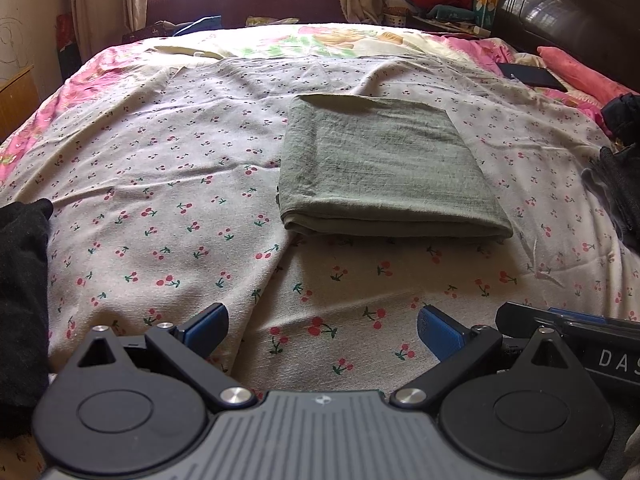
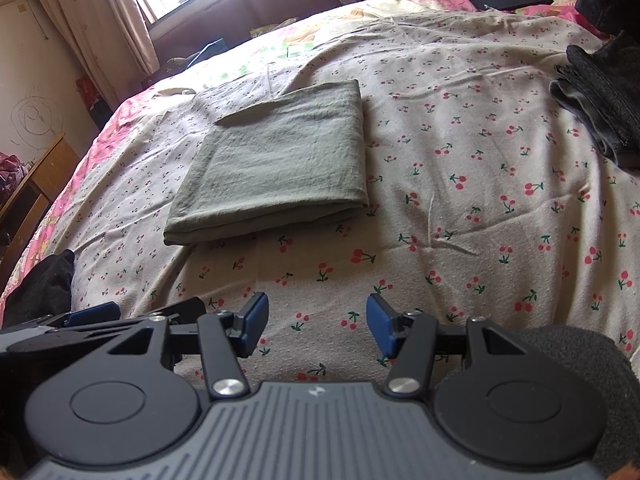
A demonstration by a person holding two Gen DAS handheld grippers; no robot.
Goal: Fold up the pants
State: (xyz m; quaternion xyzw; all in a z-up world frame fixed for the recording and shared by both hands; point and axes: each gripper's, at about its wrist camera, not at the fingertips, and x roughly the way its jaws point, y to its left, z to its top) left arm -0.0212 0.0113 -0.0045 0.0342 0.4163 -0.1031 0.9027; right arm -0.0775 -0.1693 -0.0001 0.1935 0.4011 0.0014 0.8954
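Note:
The grey-green pants (image 1: pixel 384 168) lie folded into a flat rectangle on the cherry-print bed sheet (image 1: pixel 160 184); they also show in the right wrist view (image 2: pixel 276 160). My left gripper (image 1: pixel 322 330) is open and empty, above the sheet well short of the pants' near folded edge. My right gripper (image 2: pixel 316 326) is open and empty, also short of the pants, which lie ahead to its left. The right gripper's body shows at the lower right of the left wrist view (image 1: pixel 568 328), and the left gripper's body shows at the lower left of the right wrist view (image 2: pixel 92 320).
Dark garments lie at the bed's right side (image 2: pixel 600 108) and a black garment at the near left (image 1: pixel 20 300). A black flat object (image 1: pixel 532 76) lies near the dark headboard (image 1: pixel 568 16). A pink pillow (image 1: pixel 576 68) and a wooden cabinet (image 2: pixel 32 196) flank the bed.

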